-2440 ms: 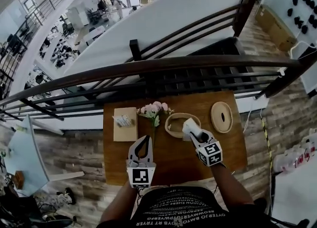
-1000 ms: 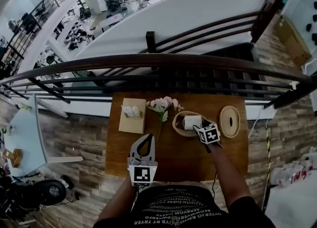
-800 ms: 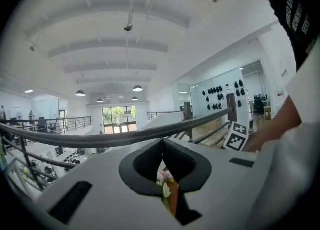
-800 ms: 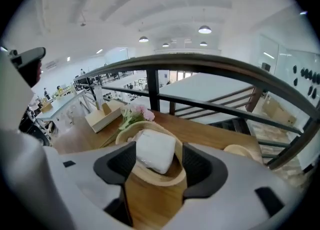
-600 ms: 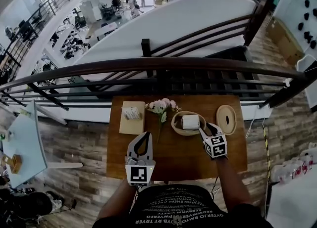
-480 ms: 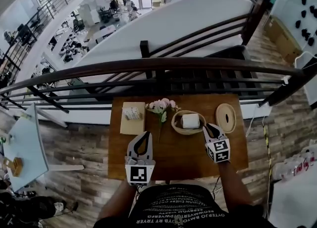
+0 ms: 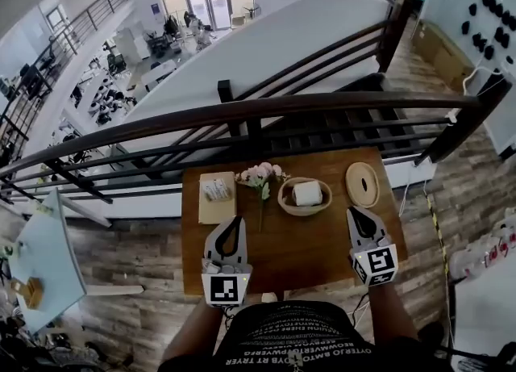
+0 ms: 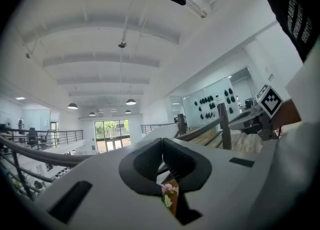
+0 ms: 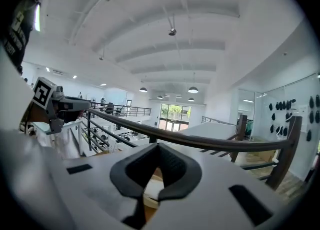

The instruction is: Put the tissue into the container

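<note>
Mezzanine landing with a plank floor (image 7: pixel 451 201). Small brown table (image 7: pixel 298 241) is set against a dark railing (image 7: pixel 242 112) that runs along its far edge, and an open hall lies below beyond it. Far half of the table, left to right: flat tan box (image 7: pixel 211 213) with a small white packet (image 7: pixel 216 190) on top; sprig of pink flowers (image 7: pixel 260 173), stem lying toward the near side; oval wooden container (image 7: pixel 305 211); oval lid (image 7: pixel 363 184) with a slot, flat on the table, just right of the container and not touching it. Tissue (image 7: pixel 307 193), a white roll, lies inside the container. Flowers sit just beside the container's left rim, between it and the box. Left gripper (image 7: pixel 235 222) hangs over the near left part of the table, pointing toward the flowers, tips pressed together with nothing in them. Its own view shows the flowers through the gap behind the tips. Right gripper (image 7: pixel 353 213) is over the near right part, on the near side of the lid and right of the container, apart from both. Its jaws have just been closing and now meet at the tips, empty. Container and tissue show beneath them in the right gripper view. Railing's top bar crosses the right gripper view ahead of the jaws.
</note>
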The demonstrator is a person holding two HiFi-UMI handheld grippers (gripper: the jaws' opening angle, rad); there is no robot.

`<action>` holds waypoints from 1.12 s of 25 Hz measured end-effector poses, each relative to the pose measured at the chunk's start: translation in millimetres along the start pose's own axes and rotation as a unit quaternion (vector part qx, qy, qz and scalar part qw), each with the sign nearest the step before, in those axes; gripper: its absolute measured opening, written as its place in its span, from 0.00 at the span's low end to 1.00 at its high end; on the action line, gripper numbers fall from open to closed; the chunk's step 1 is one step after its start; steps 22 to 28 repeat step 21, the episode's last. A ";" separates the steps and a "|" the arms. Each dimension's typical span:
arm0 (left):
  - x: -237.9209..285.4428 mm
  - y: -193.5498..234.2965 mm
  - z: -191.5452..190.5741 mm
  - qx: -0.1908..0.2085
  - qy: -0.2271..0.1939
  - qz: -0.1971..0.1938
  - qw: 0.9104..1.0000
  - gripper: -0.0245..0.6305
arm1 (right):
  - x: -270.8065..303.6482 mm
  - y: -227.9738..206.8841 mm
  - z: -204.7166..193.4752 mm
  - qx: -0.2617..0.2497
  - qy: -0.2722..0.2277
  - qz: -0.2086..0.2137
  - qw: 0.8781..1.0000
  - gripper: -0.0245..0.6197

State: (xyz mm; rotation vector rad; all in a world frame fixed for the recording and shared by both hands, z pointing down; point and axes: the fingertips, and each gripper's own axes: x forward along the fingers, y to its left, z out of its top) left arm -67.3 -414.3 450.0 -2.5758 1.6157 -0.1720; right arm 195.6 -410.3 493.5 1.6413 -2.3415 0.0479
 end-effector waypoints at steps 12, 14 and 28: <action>-25.9 2.7 6.2 0.003 -0.002 -0.027 1.000 0.08 | -32.3 25.8 9.8 -0.001 -0.013 -0.021 1.000 0.06; -28.7 1.1 5.6 0.005 -0.004 -0.032 0.999 0.08 | -33.7 30.0 11.5 -0.002 -0.014 -0.022 1.000 0.06; -33.6 -9.5 -0.5 0.004 -0.001 -0.044 0.999 0.08 | -36.3 36.4 12.0 0.011 -0.012 -0.024 1.000 0.06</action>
